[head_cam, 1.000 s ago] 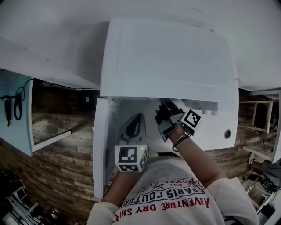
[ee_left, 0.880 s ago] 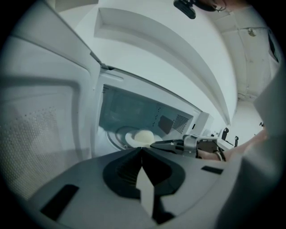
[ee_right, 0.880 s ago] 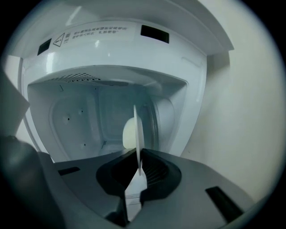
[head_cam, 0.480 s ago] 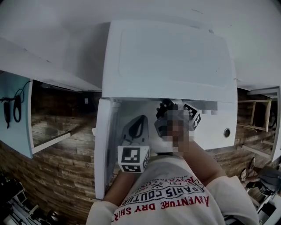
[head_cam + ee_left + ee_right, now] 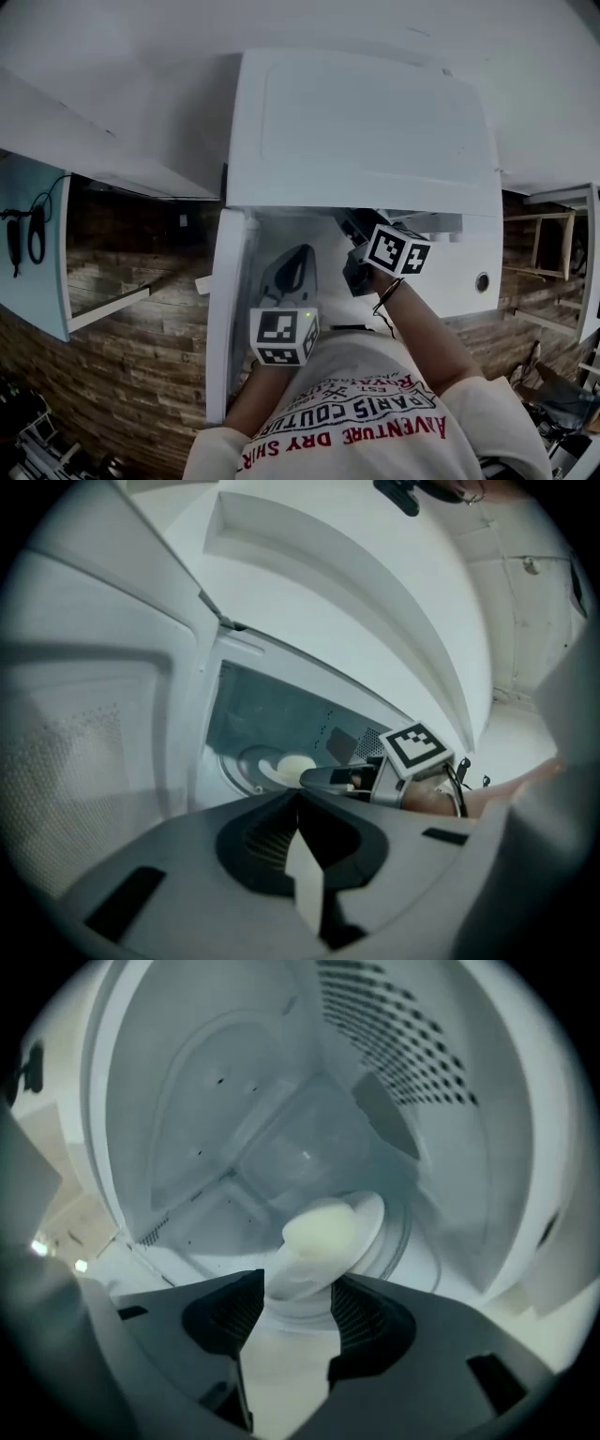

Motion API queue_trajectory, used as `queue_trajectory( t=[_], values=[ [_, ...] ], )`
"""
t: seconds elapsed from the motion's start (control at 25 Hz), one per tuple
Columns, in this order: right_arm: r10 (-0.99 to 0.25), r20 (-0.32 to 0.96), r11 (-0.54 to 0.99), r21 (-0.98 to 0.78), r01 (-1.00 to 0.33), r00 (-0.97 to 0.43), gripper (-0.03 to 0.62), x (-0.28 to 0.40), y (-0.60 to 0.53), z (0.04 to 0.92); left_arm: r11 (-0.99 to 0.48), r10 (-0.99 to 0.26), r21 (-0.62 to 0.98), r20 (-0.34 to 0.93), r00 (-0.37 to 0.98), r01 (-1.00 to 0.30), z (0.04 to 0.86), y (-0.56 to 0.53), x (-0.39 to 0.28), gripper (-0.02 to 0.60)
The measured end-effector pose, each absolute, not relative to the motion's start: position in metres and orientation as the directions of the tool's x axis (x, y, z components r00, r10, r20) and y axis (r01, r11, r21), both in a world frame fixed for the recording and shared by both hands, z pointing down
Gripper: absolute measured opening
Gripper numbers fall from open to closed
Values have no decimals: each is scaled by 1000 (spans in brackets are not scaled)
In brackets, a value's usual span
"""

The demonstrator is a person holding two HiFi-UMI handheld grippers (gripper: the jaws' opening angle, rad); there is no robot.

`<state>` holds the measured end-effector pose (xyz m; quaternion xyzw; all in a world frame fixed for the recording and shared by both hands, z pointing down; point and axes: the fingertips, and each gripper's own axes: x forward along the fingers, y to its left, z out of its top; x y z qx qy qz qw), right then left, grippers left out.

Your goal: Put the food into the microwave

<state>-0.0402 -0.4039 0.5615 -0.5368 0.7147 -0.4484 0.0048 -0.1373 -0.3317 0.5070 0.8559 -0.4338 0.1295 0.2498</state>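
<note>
Inside the microwave (image 5: 366,131), our right gripper (image 5: 295,1288) has just been opening, its jaws apart round the near rim of the plate (image 5: 370,1218) of food (image 5: 319,1227). Our left gripper (image 5: 298,799) waits outside the microwave, jaws together.

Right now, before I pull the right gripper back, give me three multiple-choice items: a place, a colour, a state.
1. Where is the white plate? A on a shelf; B inside the microwave; C on the floor.
2. What colour is the food? A pale yellow; B dark red; C green.
3. The microwave door is: A shut; B open; C missing.
B: the plate lies in the cavity. A: the lump looks pale yellow. B: the door stands swung out leftward.
</note>
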Motion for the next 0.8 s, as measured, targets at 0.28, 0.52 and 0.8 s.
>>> queue_trajectory(
  t=[0.28, 0.52, 0.8],
  values=[
    [-589, 697, 252, -322, -913, -408, 228, -47, -395, 574, -491, -689, 333, 416, 593, -805, 501, -334, -142, 6],
    [-537, 768, 309, -207, -928, -350, 229, -44, -387, 580, -483, -692, 342, 416, 590, -807, 501, -335, -145, 6],
    [-452, 856, 427, -40, -903, -252, 219, -40, -379, 588, -497, -697, 317, 408, 589, -808, 498, -332, -144, 6]
  ],
)
